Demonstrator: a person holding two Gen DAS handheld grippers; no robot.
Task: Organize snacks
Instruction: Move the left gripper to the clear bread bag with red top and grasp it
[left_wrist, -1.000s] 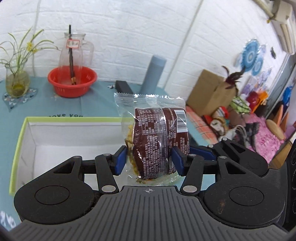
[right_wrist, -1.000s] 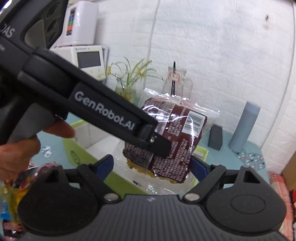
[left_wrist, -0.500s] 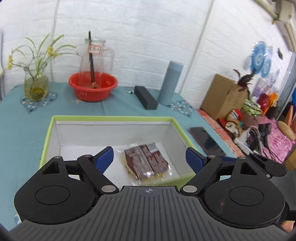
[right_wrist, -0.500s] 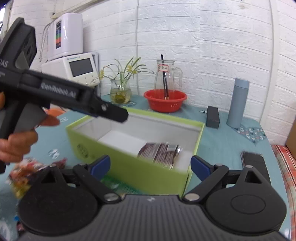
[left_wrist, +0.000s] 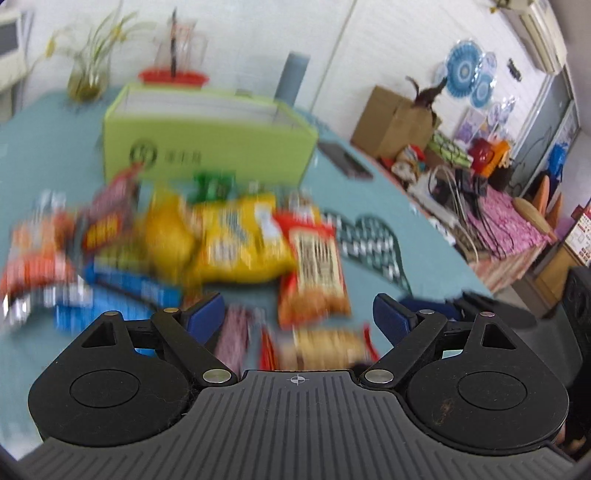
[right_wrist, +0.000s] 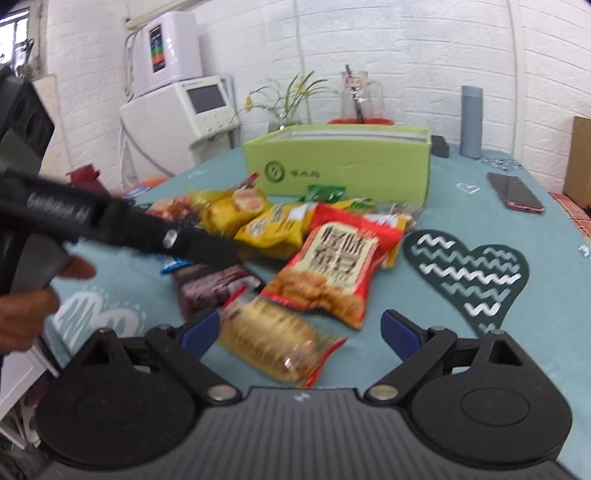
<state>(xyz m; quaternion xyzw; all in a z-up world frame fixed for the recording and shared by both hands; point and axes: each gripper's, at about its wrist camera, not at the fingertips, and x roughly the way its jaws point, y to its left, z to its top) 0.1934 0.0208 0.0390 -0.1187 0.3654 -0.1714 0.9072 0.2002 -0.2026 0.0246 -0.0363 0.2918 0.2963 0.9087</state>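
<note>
A pile of snack packets lies on the teal table in front of the green box (left_wrist: 207, 136), which also shows in the right wrist view (right_wrist: 343, 166). The pile holds a yellow bag (left_wrist: 240, 243), a red bag (right_wrist: 328, 273), a brown packet (right_wrist: 214, 284) and a clear packet of golden pastry (right_wrist: 273, 339). My left gripper (left_wrist: 297, 314) is open and empty, low over the pile's near edge; it also shows in the right wrist view (right_wrist: 199, 245). My right gripper (right_wrist: 301, 328) is open and empty around the golden pastry packet. The left view is blurred.
A dark heart-shaped mat (right_wrist: 469, 269) lies right of the pile. A phone (right_wrist: 515, 192) lies beyond it. A grey bottle (right_wrist: 471, 122), a red bowl with a glass jug (right_wrist: 360, 110) and a plant vase (right_wrist: 284, 107) stand behind the box.
The brown packet was let go into the green box. Both grippers have since pulled back and dropped low over the snack pile in front of the box.
</note>
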